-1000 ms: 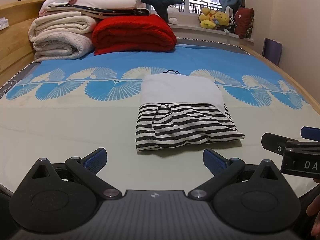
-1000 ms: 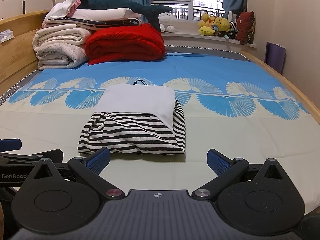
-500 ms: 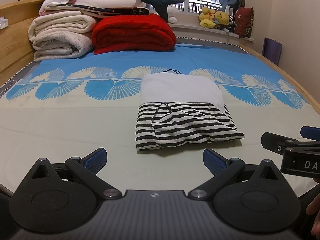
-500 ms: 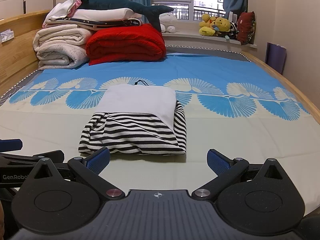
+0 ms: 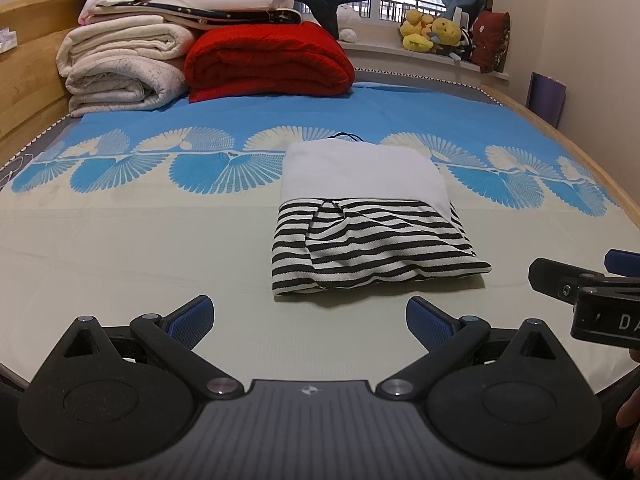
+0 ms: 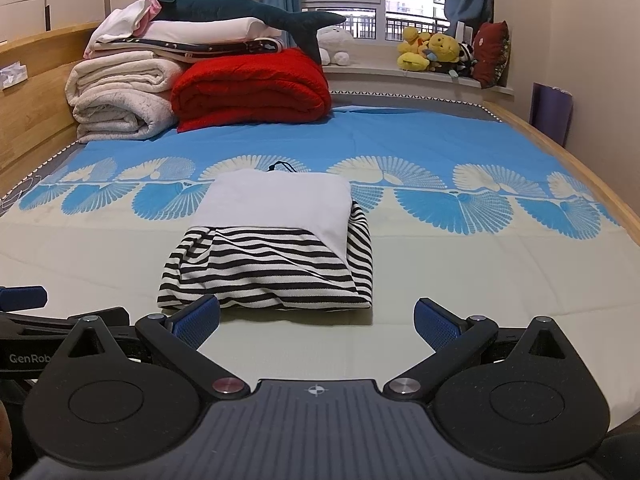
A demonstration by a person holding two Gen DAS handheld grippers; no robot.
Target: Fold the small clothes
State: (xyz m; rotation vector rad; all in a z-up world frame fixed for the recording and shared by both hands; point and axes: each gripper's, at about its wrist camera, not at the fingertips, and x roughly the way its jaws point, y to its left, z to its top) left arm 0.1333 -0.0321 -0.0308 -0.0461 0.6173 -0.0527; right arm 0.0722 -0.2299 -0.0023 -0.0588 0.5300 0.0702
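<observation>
A folded garment, white on its far half and black-and-white striped on its near half (image 5: pixel 372 236) (image 6: pixel 268 264), lies flat on the bed. My left gripper (image 5: pixel 310 320) hovers just short of its near edge, open, with nothing between the blue pads. My right gripper (image 6: pixel 316 320) is open too and holds nothing; its left fingertip (image 6: pixel 196 322) overlaps the striped hem in the picture. The right gripper's side (image 5: pixel 588 296) shows at the right edge of the left wrist view. The left gripper's side (image 6: pixel 48 332) shows at the left edge of the right wrist view.
A blue and cream patterned sheet (image 5: pixel 140 240) covers the bed. Folded white blankets (image 5: pixel 120 68), a red quilt (image 5: pixel 268 64) and a plush shark (image 6: pixel 248 12) are stacked at the headboard end. Stuffed toys (image 6: pixel 436 50) sit on the windowsill. A wooden bed rail (image 6: pixel 580 168) runs along the right.
Both grippers have edged slightly forward toward the garment. The garment has not moved and both grippers have stayed open.
</observation>
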